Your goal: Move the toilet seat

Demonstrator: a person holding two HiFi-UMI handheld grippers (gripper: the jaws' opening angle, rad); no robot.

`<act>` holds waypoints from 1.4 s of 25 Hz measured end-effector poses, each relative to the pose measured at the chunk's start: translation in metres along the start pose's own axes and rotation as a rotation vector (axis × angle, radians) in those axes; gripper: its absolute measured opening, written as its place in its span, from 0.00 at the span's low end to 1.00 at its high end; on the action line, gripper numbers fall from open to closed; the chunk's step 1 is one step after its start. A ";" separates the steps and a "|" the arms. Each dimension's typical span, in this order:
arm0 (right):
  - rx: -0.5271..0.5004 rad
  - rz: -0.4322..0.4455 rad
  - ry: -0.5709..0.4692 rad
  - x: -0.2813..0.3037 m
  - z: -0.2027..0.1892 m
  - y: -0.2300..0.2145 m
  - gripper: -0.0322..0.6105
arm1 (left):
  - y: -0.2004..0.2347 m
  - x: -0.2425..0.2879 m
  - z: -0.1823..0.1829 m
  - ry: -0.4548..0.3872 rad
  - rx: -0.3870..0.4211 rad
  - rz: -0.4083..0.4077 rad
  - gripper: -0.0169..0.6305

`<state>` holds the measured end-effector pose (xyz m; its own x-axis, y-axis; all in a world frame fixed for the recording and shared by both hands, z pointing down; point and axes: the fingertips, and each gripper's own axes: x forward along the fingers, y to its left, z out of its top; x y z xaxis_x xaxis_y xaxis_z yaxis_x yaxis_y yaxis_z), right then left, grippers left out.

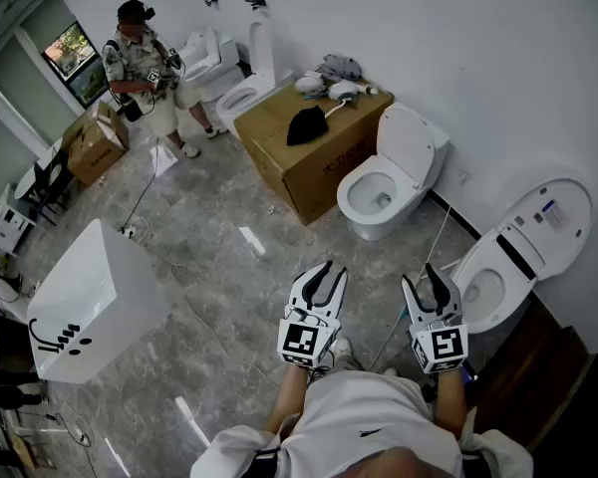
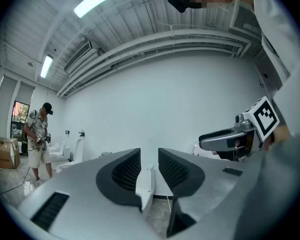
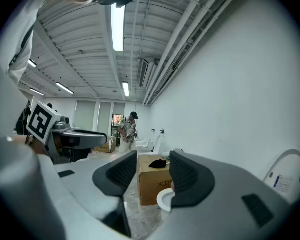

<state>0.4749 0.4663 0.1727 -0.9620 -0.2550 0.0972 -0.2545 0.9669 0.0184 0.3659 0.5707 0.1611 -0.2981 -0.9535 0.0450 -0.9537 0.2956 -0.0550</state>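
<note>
Two white toilets stand along the right wall. The nearer one (image 1: pixel 490 289) has its lid (image 1: pixel 550 222) raised against the wall, and the one beyond it (image 1: pixel 379 195) also has its lid (image 1: pixel 407 143) up. My left gripper (image 1: pixel 324 267) and right gripper (image 1: pixel 431 275) are held level above the floor, short of both toilets, touching neither. Both are shut with nothing between the pads. In the left gripper view its jaws (image 2: pixel 149 166) point at the wall. Past the right gripper (image 3: pixel 153 171), the box (image 3: pixel 152 181) and a toilet bowl (image 3: pixel 165 199) show.
A cardboard box (image 1: pixel 314 167) with a black cloth and white fittings on top stands left of the farther toilet. A large white block (image 1: pixel 95 302) lies on the floor at left. Another person (image 1: pixel 145 78) stands by more toilets (image 1: pixel 229 78). A dark step (image 1: pixel 548 386) is at lower right.
</note>
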 end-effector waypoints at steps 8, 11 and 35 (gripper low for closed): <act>-0.012 -0.043 0.029 0.062 -0.004 0.020 0.39 | 0.059 0.021 -0.016 0.006 -0.008 -0.027 0.22; -0.043 -0.055 0.045 0.080 -0.003 0.032 0.39 | 0.077 0.024 -0.017 -0.001 -0.011 -0.045 0.22; -0.077 -0.032 0.063 0.191 -0.002 0.025 0.39 | 0.158 0.090 -0.025 0.004 -0.005 -0.037 0.22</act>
<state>0.2849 0.4416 0.1933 -0.9449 -0.2868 0.1576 -0.2740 0.9567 0.0984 0.1879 0.5333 0.1811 -0.2627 -0.9635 0.0509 -0.9643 0.2604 -0.0478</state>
